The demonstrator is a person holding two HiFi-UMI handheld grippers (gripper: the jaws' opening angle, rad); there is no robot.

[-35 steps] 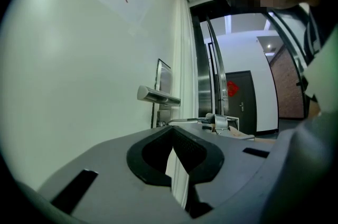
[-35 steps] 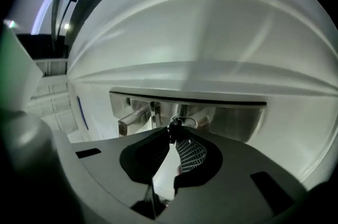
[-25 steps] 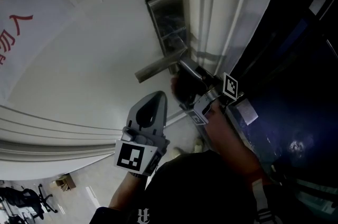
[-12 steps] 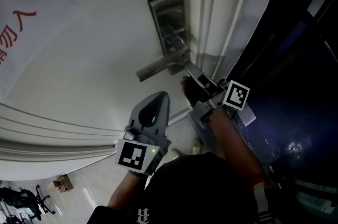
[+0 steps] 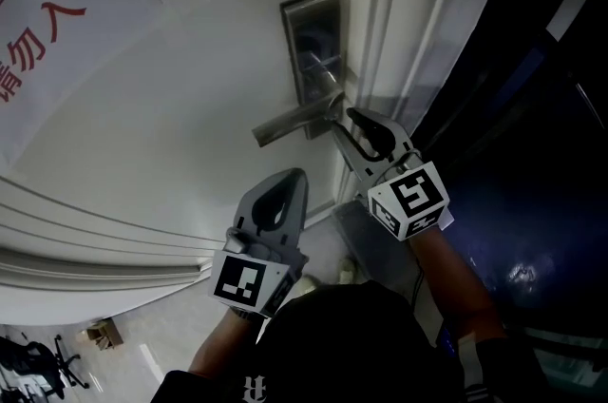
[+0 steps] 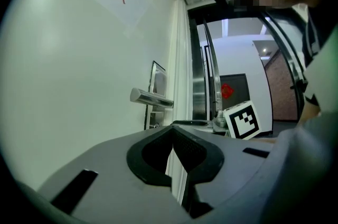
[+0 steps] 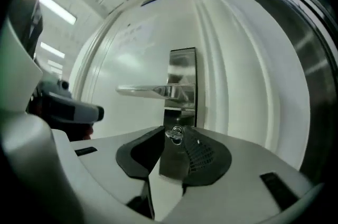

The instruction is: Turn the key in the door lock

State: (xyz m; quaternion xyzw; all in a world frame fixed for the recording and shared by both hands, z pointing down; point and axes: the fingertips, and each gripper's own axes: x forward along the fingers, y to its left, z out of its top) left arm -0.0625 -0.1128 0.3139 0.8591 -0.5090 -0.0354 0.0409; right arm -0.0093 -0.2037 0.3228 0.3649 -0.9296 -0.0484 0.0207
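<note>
key (image 7: 176, 134), pinched at tips of right tool (image 7: 177, 132), below handle (image 7: 150, 92)

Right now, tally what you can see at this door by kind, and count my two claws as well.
door handle: 1
lock plate: 1
key: 1
sign with red characters: 1
claws: 2, left claw and right claw
Total: 6

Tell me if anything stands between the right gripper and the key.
Nothing visible does. The right gripper has its jaw tips closed on the key, at the lock plate below the handle. The left gripper hangs clear.
</note>
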